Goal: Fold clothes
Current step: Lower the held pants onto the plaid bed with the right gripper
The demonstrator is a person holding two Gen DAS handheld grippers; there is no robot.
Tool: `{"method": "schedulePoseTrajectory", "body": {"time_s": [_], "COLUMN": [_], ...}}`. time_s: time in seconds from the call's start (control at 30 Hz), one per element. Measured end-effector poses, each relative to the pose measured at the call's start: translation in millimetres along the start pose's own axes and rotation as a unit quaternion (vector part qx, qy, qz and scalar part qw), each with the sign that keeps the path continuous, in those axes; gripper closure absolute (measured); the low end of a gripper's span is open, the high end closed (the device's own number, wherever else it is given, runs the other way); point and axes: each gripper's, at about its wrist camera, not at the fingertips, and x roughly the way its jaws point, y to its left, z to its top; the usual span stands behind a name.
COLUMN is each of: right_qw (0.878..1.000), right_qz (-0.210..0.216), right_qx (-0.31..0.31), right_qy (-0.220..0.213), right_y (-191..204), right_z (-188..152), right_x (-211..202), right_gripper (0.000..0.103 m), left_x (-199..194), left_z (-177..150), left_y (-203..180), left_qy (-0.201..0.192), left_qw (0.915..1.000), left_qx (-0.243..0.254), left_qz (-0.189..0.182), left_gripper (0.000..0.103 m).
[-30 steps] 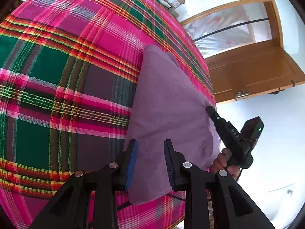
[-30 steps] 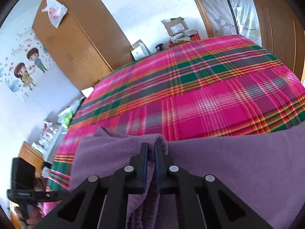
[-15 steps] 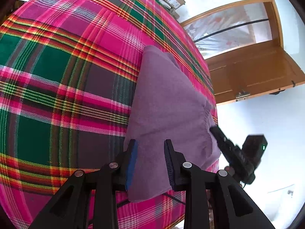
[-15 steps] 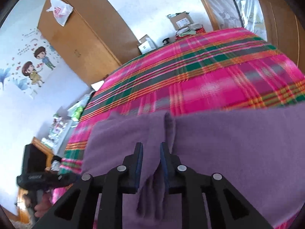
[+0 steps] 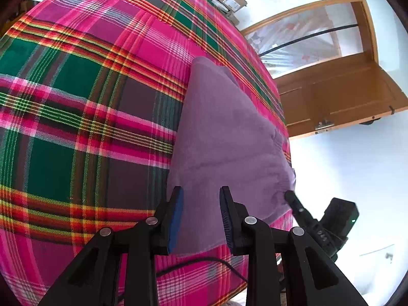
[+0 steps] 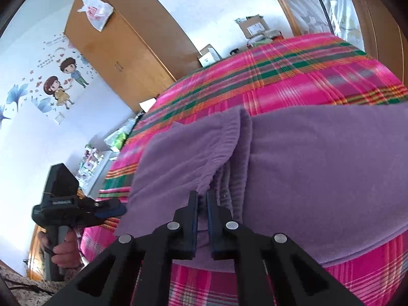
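A soft purple fleece garment [image 5: 224, 137] lies flat on a bed covered by a pink, green and orange plaid blanket [image 5: 76, 117], close to the bed's near edge. It is folded over itself, so that one layer overlaps another along a ridge with a gathered, ribbed band [image 6: 242, 137] showing at the seam. Its surface is mostly smooth, with slight puckers beside that band; its far end narrows to a corner.
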Motion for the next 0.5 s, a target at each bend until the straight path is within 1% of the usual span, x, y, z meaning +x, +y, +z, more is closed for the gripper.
{"method": "schedulePoseTrajectory", "body": {"time_s": [0.1, 0.27, 0.33, 0.4, 0.43, 0.47, 0.5], "right_qw": [1.0, 0.998, 0.998, 0.998, 0.998, 0.997, 0.997], "right_qz": [0.005, -0.034, -0.035, -0.042, -0.048, -0.055, -0.061], "right_qx": [0.015, 0.038, 0.046, 0.044, 0.041, 0.038, 0.035], "right_qy": [-0.002, 0.027, 0.028, 0.026, 0.026, 0.025, 0.022], "right_y": [-1.2, -14.2, -17.6, -17.6, -17.3, -16.5, -15.3], "right_z": [3.0, -7.9, -10.4, -10.7, -10.6, -10.6, -9.7], "right_x": [-6.1, 9.1, 11.0, 9.4, 8.8, 7.2, 5.7], "right_gripper": [0.097, 0.096, 0.095, 0.091, 0.086, 0.083, 0.083], "left_x": [0.1, -0.6, -1.2, -1.5, -1.9, -2.3, -2.8], "left_z": [-1.8, -3.9, -4.5, -5.7, -6.2, -6.6, -7.0], "left_y": [1.4, 4.0, 4.7, 4.2, 4.1, 3.9, 3.8], "left_qy": [0.003, 0.003, 0.003, 0.003, 0.003, 0.003, 0.003], "left_qw": [1.0, 1.0, 1.0, 1.0, 1.0, 1.0, 1.0], "left_qx": [0.0, -0.003, -0.004, -0.003, -0.003, -0.002, -0.001], "left_qz": [0.0, 0.001, 0.004, 0.006, 0.006, 0.007, 0.007], "left_gripper": [0.073, 0.073, 0.073, 0.073, 0.073, 0.073, 0.073]}}
